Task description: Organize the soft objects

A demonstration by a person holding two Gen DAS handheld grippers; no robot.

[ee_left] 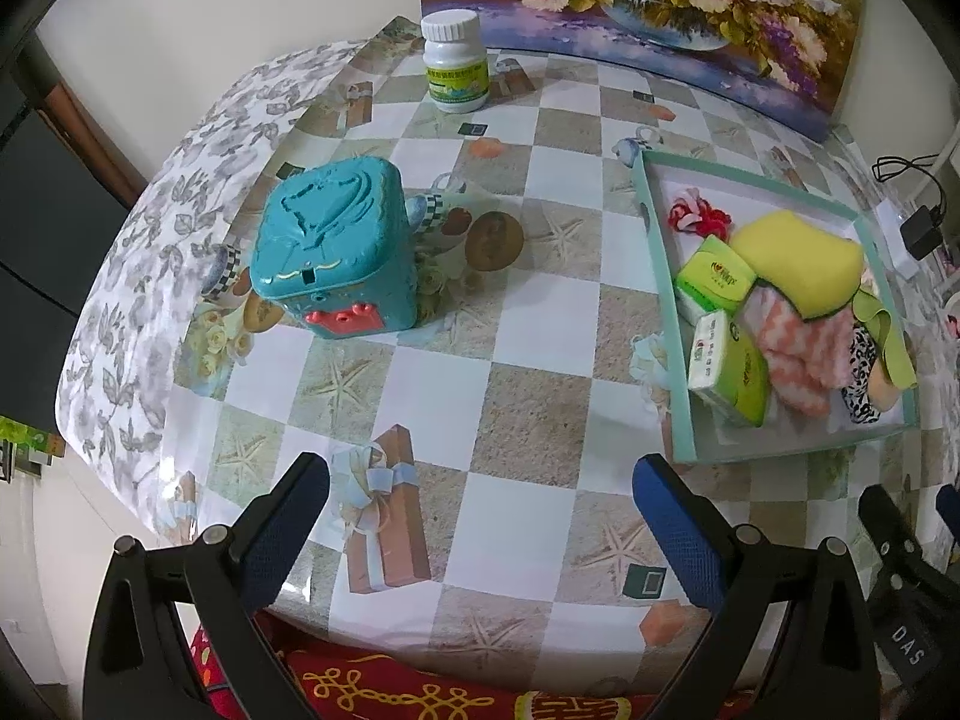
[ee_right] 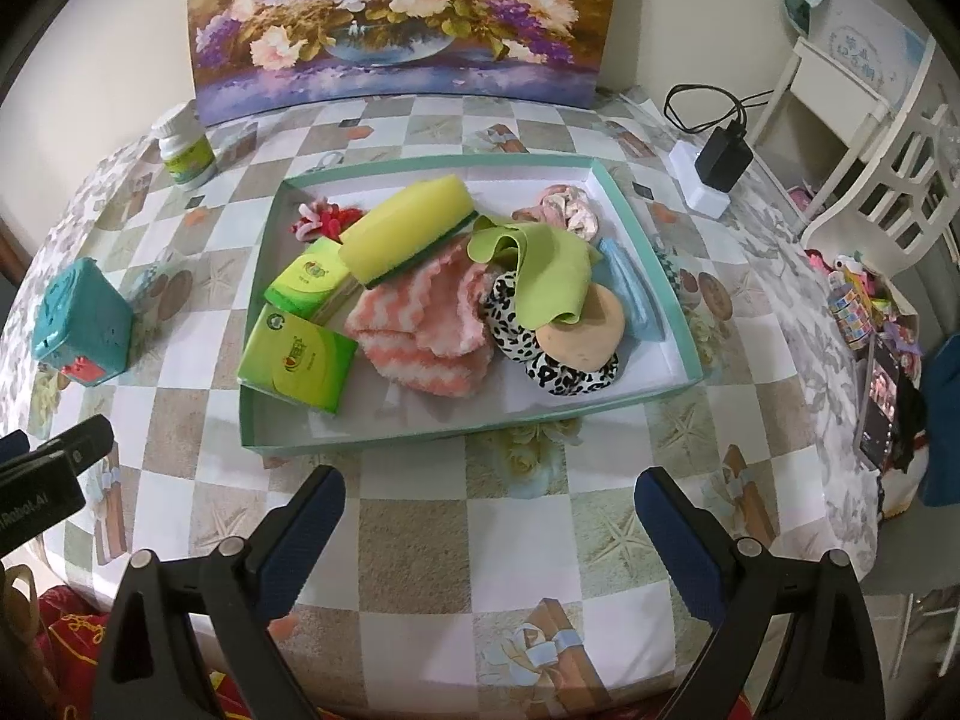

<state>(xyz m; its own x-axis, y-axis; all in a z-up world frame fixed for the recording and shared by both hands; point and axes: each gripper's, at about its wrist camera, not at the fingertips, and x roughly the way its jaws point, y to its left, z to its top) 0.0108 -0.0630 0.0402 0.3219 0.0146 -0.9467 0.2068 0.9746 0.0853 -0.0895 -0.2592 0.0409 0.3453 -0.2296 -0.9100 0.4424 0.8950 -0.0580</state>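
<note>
A shallow teal-rimmed tray (ee_right: pixel 468 423) (ee_left: pixel 681 396) on the checked table holds soft things: a yellow sponge (ee_right: pixel 405 228) (ee_left: pixel 798 264), two green tissue packs (ee_right: pixel 297 363) (ee_left: pixel 735 372), a pink striped cloth (ee_right: pixel 420 324) (ee_left: pixel 798 354), a green cloth strip (ee_right: pixel 540 267), a leopard-print scrunchie (ee_right: pixel 558 375), a beige puff (ee_right: pixel 579 327), a red-and-pink scrunchie (ee_right: pixel 321 219) and a blue pack (ee_right: pixel 630 291). My right gripper (ee_right: pixel 489 501) is open, just in front of the tray. My left gripper (ee_left: pixel 480 492) is open over bare table, left of the tray.
A teal toy box (ee_left: pixel 333 249) (ee_right: pixel 81 324) stands left of the tray. A white pill bottle (ee_left: pixel 453 63) (ee_right: pixel 183 147) and a flower painting (ee_right: pixel 396 18) are at the back. A charger on a white block (ee_right: pixel 717 171) lies back right; a white chair (ee_right: pixel 870 138) stands to the right.
</note>
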